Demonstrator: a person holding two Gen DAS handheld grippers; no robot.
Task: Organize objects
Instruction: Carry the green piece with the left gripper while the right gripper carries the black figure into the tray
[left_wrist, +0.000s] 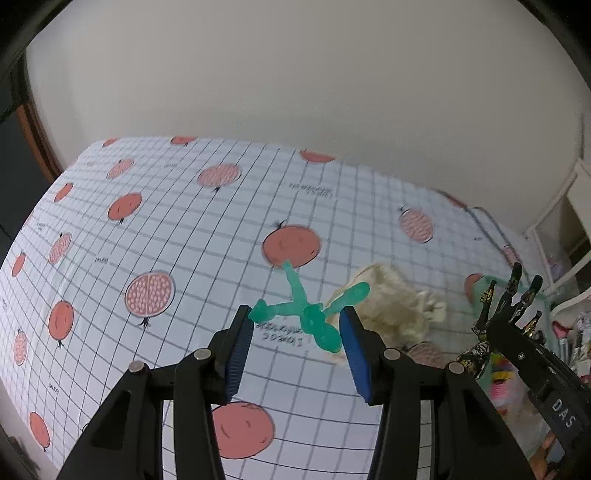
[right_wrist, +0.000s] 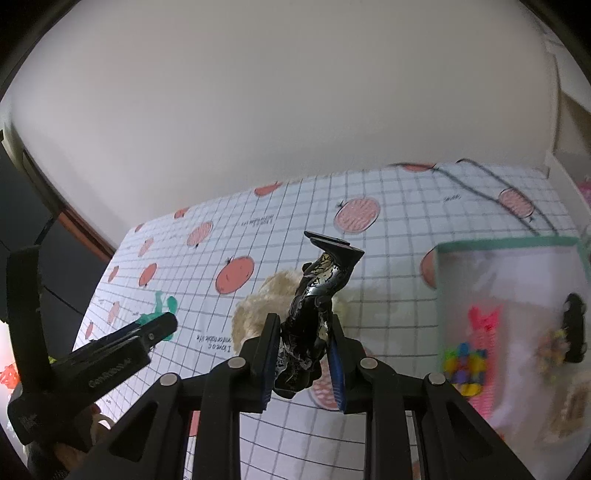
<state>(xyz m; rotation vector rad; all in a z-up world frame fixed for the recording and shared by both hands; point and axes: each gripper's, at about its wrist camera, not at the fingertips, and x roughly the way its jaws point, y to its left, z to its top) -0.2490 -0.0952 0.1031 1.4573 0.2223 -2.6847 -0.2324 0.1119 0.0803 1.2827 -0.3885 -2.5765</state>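
A translucent green hair clip (left_wrist: 299, 308) with several prongs lies on the checked tablecloth (left_wrist: 184, 229), between the fingertips of my left gripper (left_wrist: 297, 319). The jaws stand wide apart and open; whether the left pad touches the clip cannot be told. The green hair clip (right_wrist: 162, 304) also shows beside the left gripper (right_wrist: 162, 326) in the right wrist view. My right gripper (right_wrist: 303, 332) is shut on a black claw clip (right_wrist: 319, 295) with a metallic pattern, held upright above the cloth. From the left wrist view, the black claw clip (left_wrist: 511, 295) sticks up out of the right gripper (left_wrist: 508, 326).
A cream fluffy hair piece (left_wrist: 388, 302) (right_wrist: 255, 306) lies just behind both grippers. At the right stands a clear box with a teal rim (right_wrist: 506, 244) holding colourful hair accessories (right_wrist: 465, 365). A dark cable (right_wrist: 491, 184) runs along the far right of the table. A plain wall is behind.
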